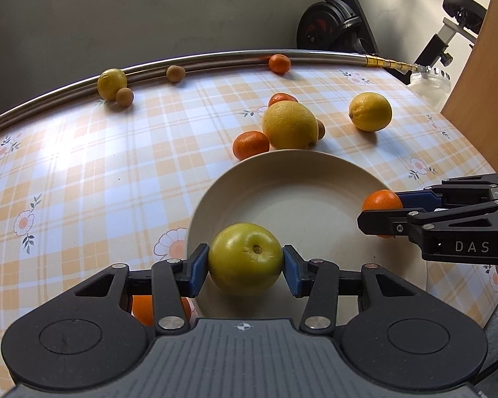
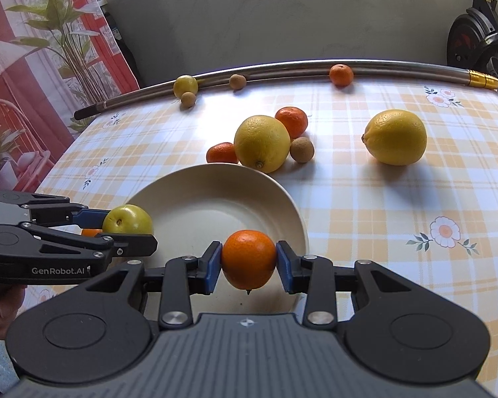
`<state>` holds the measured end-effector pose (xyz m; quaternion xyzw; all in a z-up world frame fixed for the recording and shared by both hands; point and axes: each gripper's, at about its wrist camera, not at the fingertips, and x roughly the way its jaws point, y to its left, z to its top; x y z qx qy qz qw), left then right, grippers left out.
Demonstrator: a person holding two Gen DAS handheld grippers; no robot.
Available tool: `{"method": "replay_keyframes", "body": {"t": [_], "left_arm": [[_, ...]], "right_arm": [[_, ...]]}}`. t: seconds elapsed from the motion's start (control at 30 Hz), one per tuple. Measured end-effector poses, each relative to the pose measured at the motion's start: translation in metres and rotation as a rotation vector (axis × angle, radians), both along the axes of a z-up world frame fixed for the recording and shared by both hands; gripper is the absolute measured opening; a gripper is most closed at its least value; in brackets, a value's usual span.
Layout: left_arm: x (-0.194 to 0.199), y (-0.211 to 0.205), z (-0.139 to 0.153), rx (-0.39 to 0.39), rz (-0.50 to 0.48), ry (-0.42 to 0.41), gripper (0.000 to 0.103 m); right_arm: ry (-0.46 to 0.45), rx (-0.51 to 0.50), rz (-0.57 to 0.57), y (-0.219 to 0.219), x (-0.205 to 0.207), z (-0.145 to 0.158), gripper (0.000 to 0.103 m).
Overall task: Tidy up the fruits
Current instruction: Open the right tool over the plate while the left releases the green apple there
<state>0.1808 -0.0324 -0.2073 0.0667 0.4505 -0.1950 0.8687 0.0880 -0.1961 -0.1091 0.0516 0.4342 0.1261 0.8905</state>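
My left gripper [image 1: 245,267] is shut on a green apple [image 1: 245,258] and holds it over the near left rim of the cream plate [image 1: 298,195]. My right gripper [image 2: 249,263] is shut on a mandarin [image 2: 249,258] over the plate's near right rim [image 2: 282,199]. The right gripper with its mandarin [image 1: 381,204] shows at the right of the left wrist view. The left gripper with the apple [image 2: 127,220] shows at the left of the right wrist view. The plate holds no fruit.
Beyond the plate lie a large lemon [image 2: 262,142], two mandarins [image 2: 292,121] [image 2: 221,152] and a small brown fruit [image 2: 302,149]. Another lemon [image 2: 395,136] lies to the right. At the far edge, by a metal pole [image 2: 282,69], sit a small lemon [image 2: 185,86], two brown fruits and a mandarin [image 2: 341,74]. An orange fruit [image 1: 142,308] lies under the left gripper.
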Motion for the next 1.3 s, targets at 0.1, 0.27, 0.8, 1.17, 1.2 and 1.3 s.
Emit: {"method": "replay_keyframes", "body": {"t": [0.1,0.27,0.8,1.17,1.2,1.3], "left_arm": [[0.001,0.002,-0.002,-0.002,0.0,0.007,0.05],[0.0,0.001,-0.003,0.003,-0.002,0.005,0.05],[-0.005,0.01,0.014,-0.063,0.028,0.006,0.062],[-0.01,0.045,0.06,-0.176,0.1,-0.078,0.068],[-0.009,0.05,0.065,-0.179,0.111,-0.088,0.068],[-0.004,0.069,0.08,-0.191,0.159,-0.124,0.069]], "right_arm": [[0.003,-0.034,0.014,0.005,0.0,-0.002,0.038],[0.02,-0.055,0.009,0.005,0.001,-0.007,0.038],[0.004,-0.044,-0.023,-0.001,-0.004,0.005,0.045],[-0.082,-0.008,-0.072,-0.016,-0.007,0.039,0.05],[-0.091,-0.003,-0.079,-0.019,-0.006,0.042,0.05],[-0.114,0.007,-0.091,-0.027,-0.004,0.05,0.053]]}}
